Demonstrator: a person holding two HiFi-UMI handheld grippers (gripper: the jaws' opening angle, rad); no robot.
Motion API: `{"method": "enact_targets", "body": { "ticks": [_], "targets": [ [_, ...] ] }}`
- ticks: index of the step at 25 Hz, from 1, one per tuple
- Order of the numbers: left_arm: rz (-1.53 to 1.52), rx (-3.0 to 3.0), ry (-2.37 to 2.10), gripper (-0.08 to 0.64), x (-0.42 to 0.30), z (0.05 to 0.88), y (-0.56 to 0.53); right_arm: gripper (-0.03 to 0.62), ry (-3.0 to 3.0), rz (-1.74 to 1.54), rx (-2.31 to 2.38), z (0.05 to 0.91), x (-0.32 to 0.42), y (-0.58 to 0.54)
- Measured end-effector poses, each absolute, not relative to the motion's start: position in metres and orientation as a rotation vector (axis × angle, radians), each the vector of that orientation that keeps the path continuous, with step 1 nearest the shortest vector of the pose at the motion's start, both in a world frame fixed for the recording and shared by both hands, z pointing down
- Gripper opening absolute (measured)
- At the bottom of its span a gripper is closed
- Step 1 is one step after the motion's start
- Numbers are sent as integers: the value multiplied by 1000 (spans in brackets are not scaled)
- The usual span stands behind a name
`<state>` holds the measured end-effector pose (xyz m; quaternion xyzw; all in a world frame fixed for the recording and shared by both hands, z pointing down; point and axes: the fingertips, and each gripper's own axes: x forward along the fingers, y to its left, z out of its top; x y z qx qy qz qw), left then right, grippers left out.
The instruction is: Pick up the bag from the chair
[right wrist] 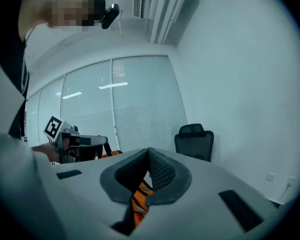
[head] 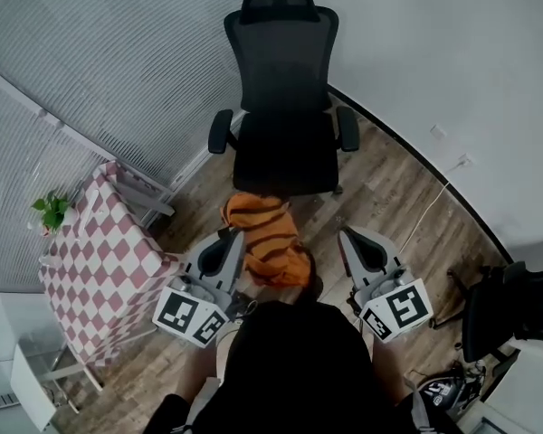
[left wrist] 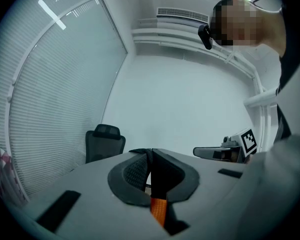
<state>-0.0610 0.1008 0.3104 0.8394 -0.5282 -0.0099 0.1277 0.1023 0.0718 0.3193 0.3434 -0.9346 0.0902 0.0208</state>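
Scanning L to R in the head view, we count 1 small plant (head: pixel 52 208) at the far corner of 1 table (head: pixel 90 269) w/ a pink-white check cloth. Next is the left gripper (head: pixel 235 238). In its own view the jaws are pinched tight on 1 orange strap (left wrist: pixel 158 209), w/ a black band running up btwn the pads. The 1 bag (head: pixel 270 238), orange w/ black stripes, hangs btwn the 2 grippers. It is just in front of the seat of the black office chair (head: pixel 285 107), not on it, and nearer the left gripper. The right gripper (head: pixel 346 238) has its tips together too, w/ orange-black striped fabric caught in the gap below them. At far R we see a second chair (head: pixel 511 310), also black, so 2 chairs total.
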Motion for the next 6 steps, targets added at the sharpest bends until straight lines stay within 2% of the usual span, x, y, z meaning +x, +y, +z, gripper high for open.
{"method": "enact_targets", "body": {
  "ticks": [6],
  "targets": [
    [-32, 2436, -1528, 34, -57, 315, 105, 20, -2923, 333, 1052, 318, 102, 83]
  ]
}}
